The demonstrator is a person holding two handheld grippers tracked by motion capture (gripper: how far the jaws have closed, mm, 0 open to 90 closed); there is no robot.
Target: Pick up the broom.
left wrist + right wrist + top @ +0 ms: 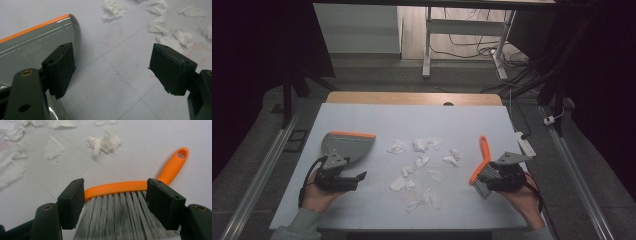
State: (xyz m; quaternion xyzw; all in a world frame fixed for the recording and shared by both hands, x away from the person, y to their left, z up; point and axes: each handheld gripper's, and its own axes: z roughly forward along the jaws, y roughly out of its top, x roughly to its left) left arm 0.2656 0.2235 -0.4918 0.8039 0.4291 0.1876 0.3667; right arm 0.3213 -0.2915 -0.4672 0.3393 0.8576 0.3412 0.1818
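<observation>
An orange hand brush (482, 159) with grey bristles lies at the right of the white table top. My right gripper (498, 176) is over its bristles. In the right gripper view the two jaws stand against either side of the brush head (115, 205), closed in on it, and the handle sticks out past the right jaw. A grey dustpan (346, 145) with an orange lip lies at the left. Just below it is my left gripper (348, 179), open. Its jaws are wide apart over bare table, and the dustpan (37, 45) lies beside and under the left jaw.
Several crumpled white paper scraps (419, 165) are strewn across the middle of the table between the dustpan and the brush, with more in the left gripper view (172, 32) and the right gripper view (103, 143). A desk frame and cables stand beyond the table's far edge (412, 97).
</observation>
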